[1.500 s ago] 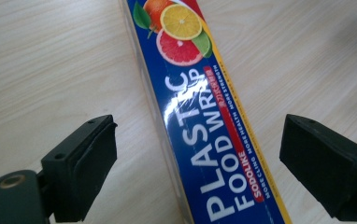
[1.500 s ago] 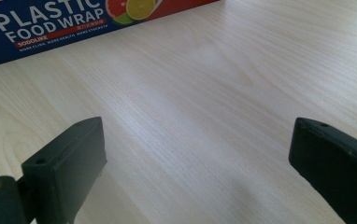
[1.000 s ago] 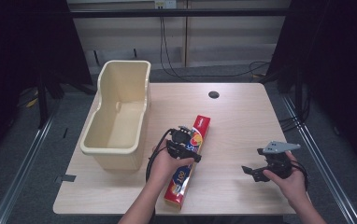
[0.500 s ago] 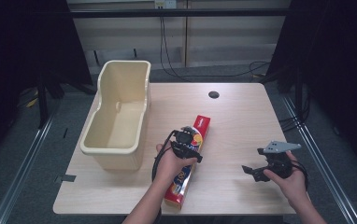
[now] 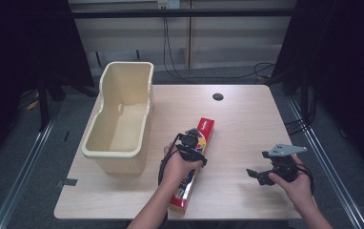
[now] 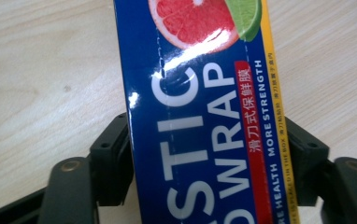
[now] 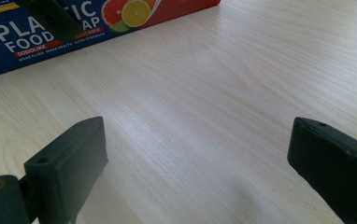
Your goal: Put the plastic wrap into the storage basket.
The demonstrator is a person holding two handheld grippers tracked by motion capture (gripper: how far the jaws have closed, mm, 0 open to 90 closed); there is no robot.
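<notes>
Wood table, cream bin at left, plastic wrap box flat mid-table, left gripper jaws just closing — pressed on both box sides, right gripper wide open — nothing between jaws, resting near right edge

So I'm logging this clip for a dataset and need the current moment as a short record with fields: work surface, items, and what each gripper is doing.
surface: light wooden table
held item: plastic wrap box, lying flat, long and blue with a red end
left gripper: jaws have just been closing, one on each long side of the box, pads against it
right gripper: open, nothing between its jaws, apart from the box at the right of the table
other item: cream tub left of the box, nothing seen inside
</notes>
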